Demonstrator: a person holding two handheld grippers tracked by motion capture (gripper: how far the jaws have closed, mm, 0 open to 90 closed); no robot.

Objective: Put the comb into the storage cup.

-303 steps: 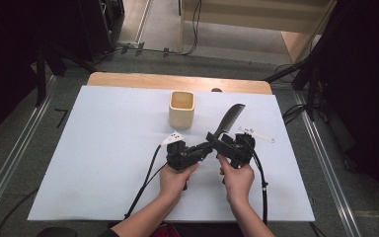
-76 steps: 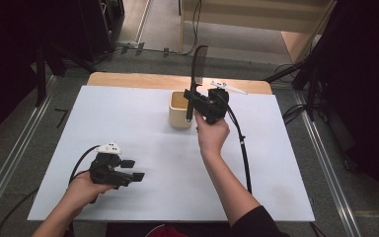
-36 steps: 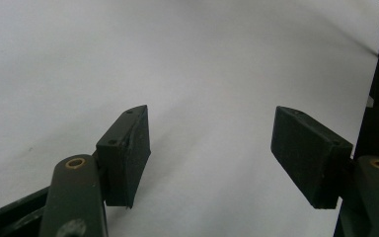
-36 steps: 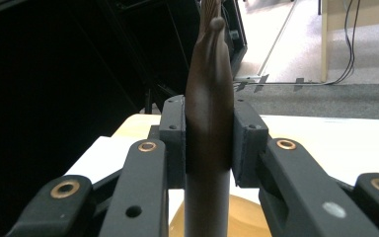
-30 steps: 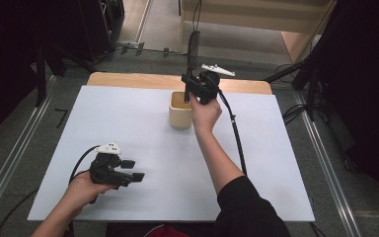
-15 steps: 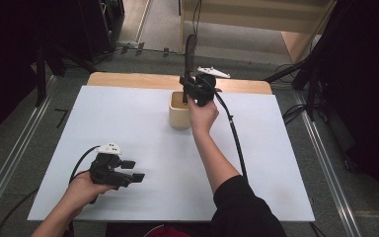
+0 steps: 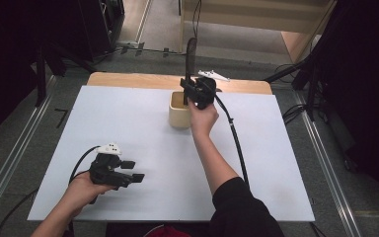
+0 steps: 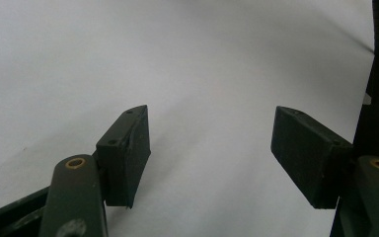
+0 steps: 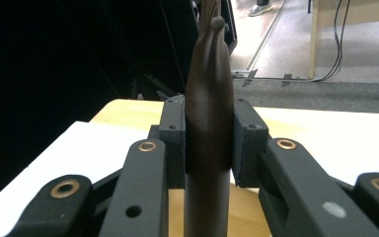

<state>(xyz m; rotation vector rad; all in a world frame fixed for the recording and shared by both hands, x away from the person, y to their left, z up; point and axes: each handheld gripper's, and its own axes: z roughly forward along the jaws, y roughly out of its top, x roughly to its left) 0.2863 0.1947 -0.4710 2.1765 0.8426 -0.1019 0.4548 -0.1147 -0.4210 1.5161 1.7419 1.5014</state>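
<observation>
A: What's around the cup?

B: Bare white tabletop; nothing blocks it. The cup sits near the far edge, the left gripper well apart from it, near the front-left corner.

A: And the dark utensil?

B: Upright over the cup, its lower end inside the rim. The right gripper has its jaws clamped on the handle, arm stretched forward.

A: The left one?

B: Resting low, jaws apart, nothing between.

A lab or test room, white board on a wooden table, metal floor rails, loose cables on grey floor, black curtains around, dark equipment stands.
</observation>
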